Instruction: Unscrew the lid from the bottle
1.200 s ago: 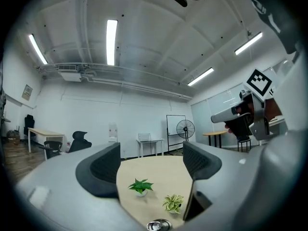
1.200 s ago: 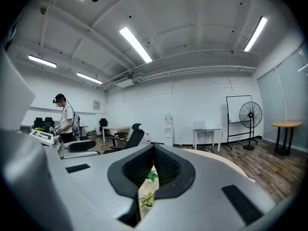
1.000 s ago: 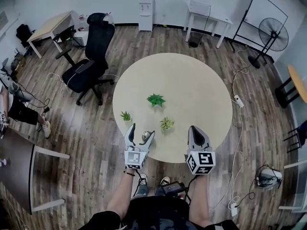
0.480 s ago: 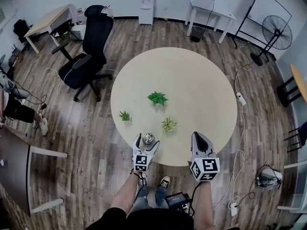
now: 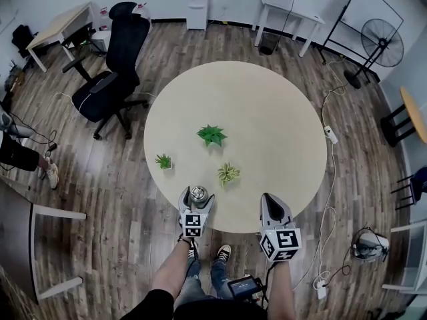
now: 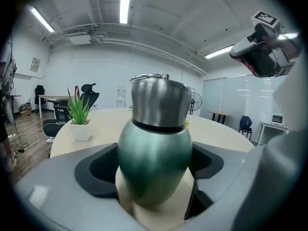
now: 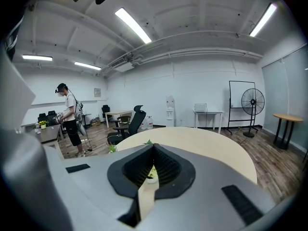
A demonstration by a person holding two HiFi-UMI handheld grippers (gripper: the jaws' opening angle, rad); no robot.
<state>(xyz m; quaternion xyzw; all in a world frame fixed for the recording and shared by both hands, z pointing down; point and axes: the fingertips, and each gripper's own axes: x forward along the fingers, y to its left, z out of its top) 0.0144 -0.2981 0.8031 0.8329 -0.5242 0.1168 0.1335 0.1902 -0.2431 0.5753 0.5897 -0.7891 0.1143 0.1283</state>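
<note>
A green bottle [image 5: 198, 194] with a steel lid [image 6: 159, 100] stands upright at the near edge of the round table [image 5: 267, 105]. My left gripper [image 5: 197, 196] straddles it; in the left gripper view its green body [image 6: 154, 162] fills the space between the dark pads [image 6: 94, 170]. The jaws have just been opening and stand wide, with the bottle between them and no firm press showing. My right gripper [image 5: 270, 199] hovers over the table edge to the right of the bottle. Its jaws [image 7: 153, 170] are shut and hold nothing.
Three small potted plants [image 5: 211, 135] [image 5: 163, 161] [image 5: 228, 173] stand on the table beyond the bottle. A black office chair [image 5: 107, 79] is at the back left and a standing fan [image 5: 380, 42] at the back right. A cable with a power strip [image 5: 328, 135] runs along the floor on the right.
My left gripper has come down with the bottle, and the bottle now stands on the table's near edge. The right gripper has sunk a little and stays shut.
</note>
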